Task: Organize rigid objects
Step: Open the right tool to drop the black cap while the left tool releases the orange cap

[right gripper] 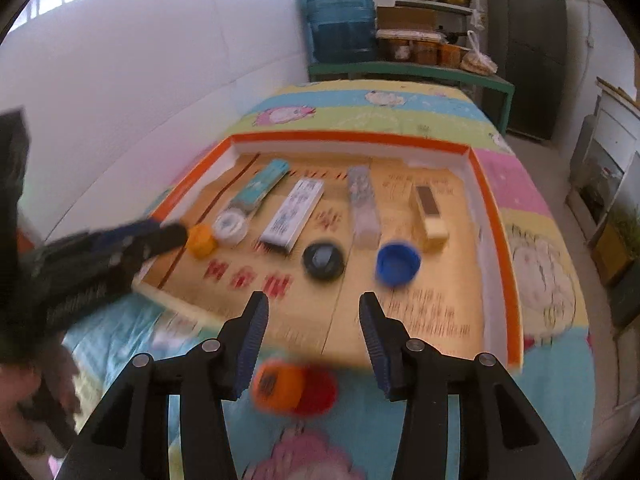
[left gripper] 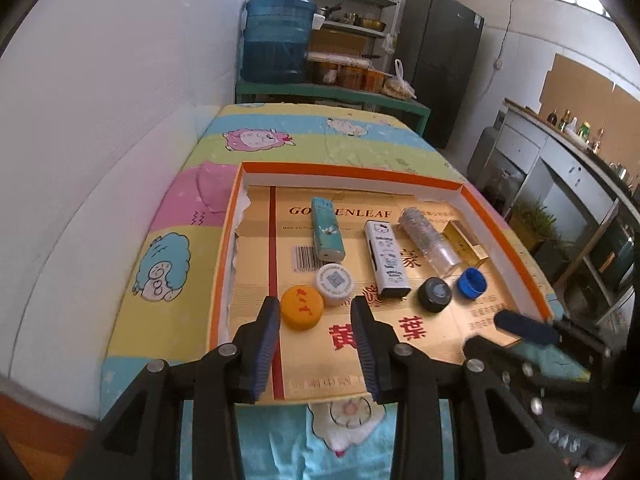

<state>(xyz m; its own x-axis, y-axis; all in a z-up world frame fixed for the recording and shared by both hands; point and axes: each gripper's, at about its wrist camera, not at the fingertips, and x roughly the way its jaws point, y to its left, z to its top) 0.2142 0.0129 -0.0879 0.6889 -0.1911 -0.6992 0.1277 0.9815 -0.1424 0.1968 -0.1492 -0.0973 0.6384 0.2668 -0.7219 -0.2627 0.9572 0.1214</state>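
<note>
Two grippers hang over a shallow orange-rimmed tray (left gripper: 504, 216) on a cartoon-print cloth, both with jaws released.

Left wrist view: the left gripper (left gripper: 316, 344) holds nothing, its jaws spread just short of the yellow cap (left gripper: 301, 312) and white cap (left gripper: 335, 283); beyond lie a teal lighter (left gripper: 327, 229), a white lighter (left gripper: 386, 258), a clear tube (left gripper: 428, 240), a gold box (left gripper: 468, 240), a black cap (left gripper: 435, 294) and a blue cap (left gripper: 471, 283).
Right wrist view, blurred: the right gripper (right gripper: 314, 332) is empty, above an orange cap (right gripper: 276, 390) and red cap (right gripper: 320, 394) lying on the cloth outside the tray's near edge.
</note>
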